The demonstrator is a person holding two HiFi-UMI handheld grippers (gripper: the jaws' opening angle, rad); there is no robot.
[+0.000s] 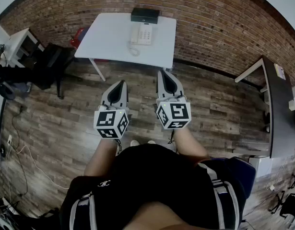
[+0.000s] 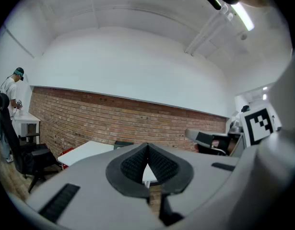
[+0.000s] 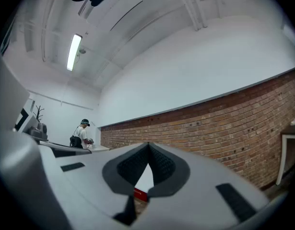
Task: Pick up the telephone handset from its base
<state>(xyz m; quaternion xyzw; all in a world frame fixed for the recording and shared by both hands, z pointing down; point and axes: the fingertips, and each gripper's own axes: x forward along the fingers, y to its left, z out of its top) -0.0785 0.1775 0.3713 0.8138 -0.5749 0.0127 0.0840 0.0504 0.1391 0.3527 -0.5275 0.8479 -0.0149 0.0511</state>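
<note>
On the white table [image 1: 109,40], near its far edge by the brick wall [image 1: 209,28], the white telephone [image 1: 146,34] sits with its handset [image 1: 135,35] lying in the cradle along the base's left side, as the head view shows it. The cord [image 1: 133,51] curls on the tabletop just in front of the handset. A black box [image 1: 145,15] stands at the table's far edge, just behind the telephone. Both tools are held over the wooden floor [image 1: 65,119] on the near side of the table, well apart from the handset and pointing toward it. The left gripper [image 1: 122,82] has its jaws closed tip to tip with nothing between them. The right gripper [image 1: 161,73], nearer the table, is likewise closed and empty.
</note>
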